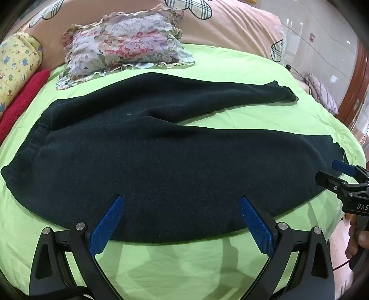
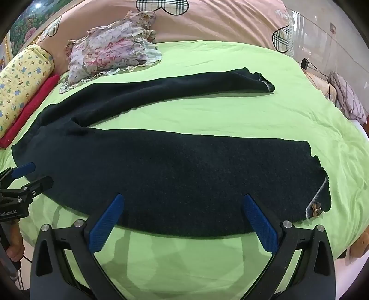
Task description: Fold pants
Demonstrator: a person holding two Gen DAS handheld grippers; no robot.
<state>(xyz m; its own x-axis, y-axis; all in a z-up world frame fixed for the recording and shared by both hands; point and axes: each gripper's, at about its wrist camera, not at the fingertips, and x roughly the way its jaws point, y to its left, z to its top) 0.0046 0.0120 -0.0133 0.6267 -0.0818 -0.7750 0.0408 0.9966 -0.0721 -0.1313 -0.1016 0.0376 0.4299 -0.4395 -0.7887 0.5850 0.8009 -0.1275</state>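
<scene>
Dark navy pants (image 1: 161, 161) lie spread flat on a green sheet (image 1: 230, 69), waistband at the left, both legs reaching right; they also show in the right wrist view (image 2: 184, 170). The near leg's hem has a small brown flower trim (image 2: 316, 209). My left gripper (image 1: 181, 205) is open, its blue pads over the near edge of the pants. My right gripper (image 2: 182, 204) is open over the near leg's edge. The right gripper also shows at the right edge of the left wrist view (image 1: 334, 173). The left gripper shows at the left edge of the right wrist view (image 2: 34, 174).
A floral ruffled garment (image 1: 124, 43) lies at the back of the bed. A yellow patterned bolster (image 2: 23, 78) and a red cloth (image 2: 32, 108) lie at the far left. A pink quilt (image 2: 219, 20) with plaid hearts lies behind. The bed edge drops away at the right.
</scene>
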